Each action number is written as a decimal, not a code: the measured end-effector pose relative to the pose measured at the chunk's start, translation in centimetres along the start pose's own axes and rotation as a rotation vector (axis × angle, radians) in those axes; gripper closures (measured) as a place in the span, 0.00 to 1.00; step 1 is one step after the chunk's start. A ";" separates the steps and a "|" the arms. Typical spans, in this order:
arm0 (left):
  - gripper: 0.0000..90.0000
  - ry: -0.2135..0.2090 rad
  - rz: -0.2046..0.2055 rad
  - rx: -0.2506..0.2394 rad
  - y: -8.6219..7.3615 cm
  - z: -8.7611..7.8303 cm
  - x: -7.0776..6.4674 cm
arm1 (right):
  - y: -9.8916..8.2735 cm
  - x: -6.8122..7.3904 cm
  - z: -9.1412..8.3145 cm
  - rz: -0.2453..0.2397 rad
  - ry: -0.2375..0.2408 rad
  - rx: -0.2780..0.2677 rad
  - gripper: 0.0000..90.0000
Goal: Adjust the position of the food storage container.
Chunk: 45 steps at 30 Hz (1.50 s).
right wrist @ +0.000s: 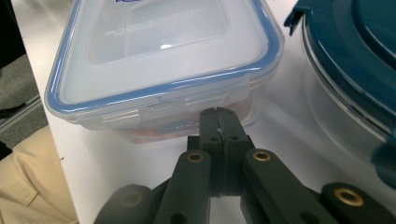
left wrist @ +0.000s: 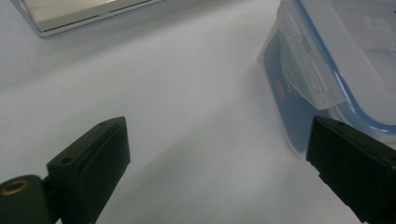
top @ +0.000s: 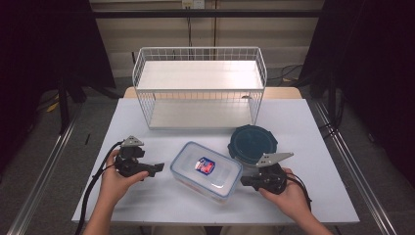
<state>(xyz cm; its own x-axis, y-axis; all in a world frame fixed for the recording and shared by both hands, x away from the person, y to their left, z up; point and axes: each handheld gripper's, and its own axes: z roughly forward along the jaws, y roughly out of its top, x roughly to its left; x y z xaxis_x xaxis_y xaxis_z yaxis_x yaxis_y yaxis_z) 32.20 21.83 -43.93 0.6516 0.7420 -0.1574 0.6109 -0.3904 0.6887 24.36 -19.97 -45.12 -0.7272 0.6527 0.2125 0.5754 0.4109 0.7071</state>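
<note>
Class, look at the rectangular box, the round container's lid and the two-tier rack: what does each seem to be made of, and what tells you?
Rectangular box: clear, glossy plastic, probably; its lid is see-through, with a blue seal and moulded latches.
Round container's lid: dark teal plastic, by its smooth sheen.
Two-tier rack: white-coated wire mesh, likely metal, with pale smooth shelf boards whose material is unclear.

Count on table (top: 147, 186): one white two-tier wire rack (top: 200, 88); one rectangular clear food container with blue-sealed lid (top: 206, 171); one round container with dark teal lid (top: 253, 143). Two containers total.
</note>
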 end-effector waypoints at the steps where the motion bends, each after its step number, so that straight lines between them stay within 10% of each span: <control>1: 0.07 0.000 0.001 0.001 0.0 0.0 0.0 | 0.1 0.1 0.2 0.000 -0.007 -0.001 1.00; 28: 0.07 0.002 -0.037 -0.037 0.1 -2.1 1.0 | 4.4 1.4 4.0 -0.029 -0.077 -0.060 1.00; 45: 0.07 -0.013 -0.081 -0.055 0.3 -1.9 1.2 | 4.9 1.0 3.9 0.106 -0.074 -0.202 0.83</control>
<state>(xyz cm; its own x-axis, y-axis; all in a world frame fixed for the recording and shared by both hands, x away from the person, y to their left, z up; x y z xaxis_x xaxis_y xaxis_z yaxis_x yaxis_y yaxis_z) 32.29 23.65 -42.56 0.6068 0.7629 -0.2233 0.6366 -0.2982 0.7112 27.90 -14.77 -44.08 -0.6330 0.7334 0.2479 0.5551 0.2069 0.8056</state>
